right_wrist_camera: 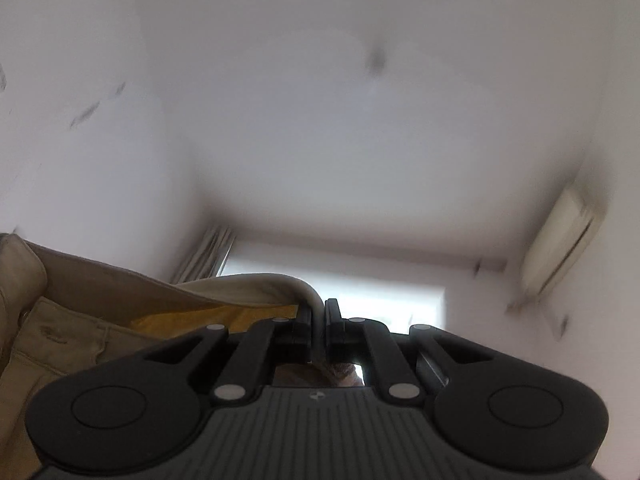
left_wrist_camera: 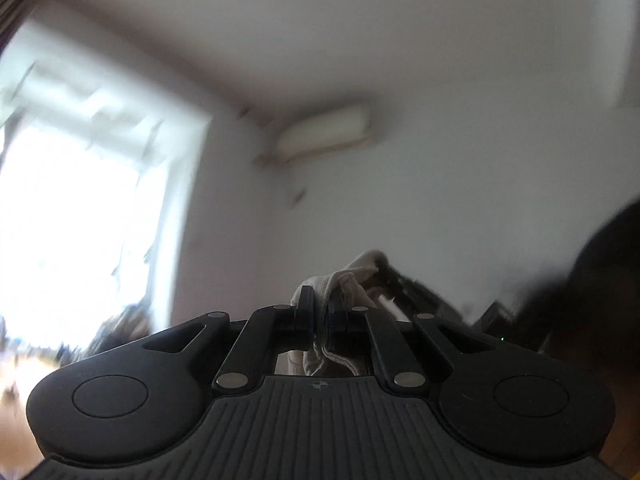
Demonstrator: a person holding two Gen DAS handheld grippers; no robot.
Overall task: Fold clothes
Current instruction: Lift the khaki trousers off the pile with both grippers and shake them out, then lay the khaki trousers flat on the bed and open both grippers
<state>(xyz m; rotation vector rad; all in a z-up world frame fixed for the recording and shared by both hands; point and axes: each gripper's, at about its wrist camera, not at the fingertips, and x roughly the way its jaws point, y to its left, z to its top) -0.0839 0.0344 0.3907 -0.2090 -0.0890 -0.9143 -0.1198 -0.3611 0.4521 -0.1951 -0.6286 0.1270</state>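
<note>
Left wrist view shows the left gripper (left_wrist_camera: 320, 312) tipped up toward the ceiling, jaws nearly closed on a bunched fold of the beige cotton garment (left_wrist_camera: 348, 280), which rises just above the jaws and hangs below them. The right gripper (right_wrist_camera: 319, 320) likewise pinches the same cloth's rolled edge; the rest drapes off to the left of its jaws (yellow lining showing). Judging by this, the garment is held aloft: keep both pinches firm and level, draw them apart so it hangs flat.
</note>
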